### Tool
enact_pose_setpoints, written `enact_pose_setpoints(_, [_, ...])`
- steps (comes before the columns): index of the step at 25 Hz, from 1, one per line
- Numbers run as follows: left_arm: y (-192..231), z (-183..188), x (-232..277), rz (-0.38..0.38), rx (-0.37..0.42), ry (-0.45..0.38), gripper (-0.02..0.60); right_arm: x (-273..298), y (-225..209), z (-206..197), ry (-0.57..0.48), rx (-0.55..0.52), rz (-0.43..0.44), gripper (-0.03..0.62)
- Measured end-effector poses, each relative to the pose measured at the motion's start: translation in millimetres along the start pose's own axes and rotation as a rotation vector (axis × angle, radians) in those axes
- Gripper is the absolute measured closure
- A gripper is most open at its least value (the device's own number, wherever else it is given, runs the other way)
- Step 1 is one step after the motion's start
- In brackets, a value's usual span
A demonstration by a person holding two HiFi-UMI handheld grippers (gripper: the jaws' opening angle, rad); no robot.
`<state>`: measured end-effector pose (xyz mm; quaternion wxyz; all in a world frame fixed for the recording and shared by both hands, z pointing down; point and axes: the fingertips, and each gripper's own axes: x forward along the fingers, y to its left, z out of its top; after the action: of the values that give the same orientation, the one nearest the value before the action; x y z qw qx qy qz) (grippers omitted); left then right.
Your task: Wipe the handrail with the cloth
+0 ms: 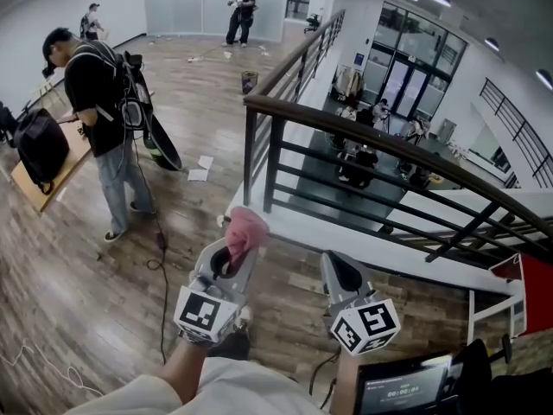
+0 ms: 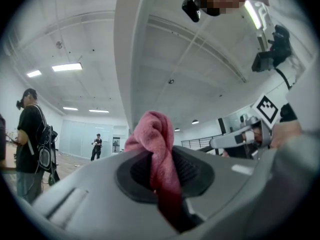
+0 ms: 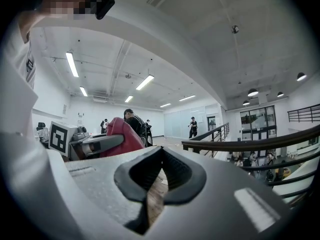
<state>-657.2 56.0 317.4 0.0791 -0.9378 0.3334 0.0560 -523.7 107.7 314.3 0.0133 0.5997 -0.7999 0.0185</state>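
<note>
A pink cloth (image 1: 247, 230) is bunched in my left gripper (image 1: 232, 252), which is shut on it and held below and left of the handrail's near end. The dark brown handrail (image 1: 380, 141) tops a black railing and slopes down to the right. In the left gripper view the cloth (image 2: 153, 131) sticks up out of the jaws of the left gripper (image 2: 161, 160). My right gripper (image 1: 336, 263) is shut with nothing in it, beside the left one and apart from the rail. From the right gripper (image 3: 160, 152) I see the handrail (image 3: 250, 145) to the right and the cloth (image 3: 118, 134) to the left.
A person with a backpack (image 1: 99, 102) stands at a wooden board (image 1: 52, 180) on the left, with cables (image 1: 161, 258) trailing on the floor. Another person (image 1: 244, 11) stands far back. Beyond the railing, people are on a lower floor (image 1: 363, 158). A screen (image 1: 404, 387) is at the bottom right.
</note>
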Motion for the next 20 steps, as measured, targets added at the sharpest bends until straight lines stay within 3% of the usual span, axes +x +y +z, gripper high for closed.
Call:
enact_pose_setpoints(5, [22.5,-0.7,24.2,0.029,-0.013,-0.01,0.52,22.7,-18.8,8.3,-0.002,-0.019,-0.007,0.592])
enact_pose_setpoints(14, [61.8,-16.3,82.7,-0.004,0.011,-0.009,0.52,80.0,-65.3,8.2,-0.001,0.036,-0.066,0.592])
enact_pose_setpoints(20, [88.6,-21.6,119.9,-0.005,-0.007,0.006,0.52,114.5,-85.0,17.3,-0.003,0.017,-0.066,0.592])
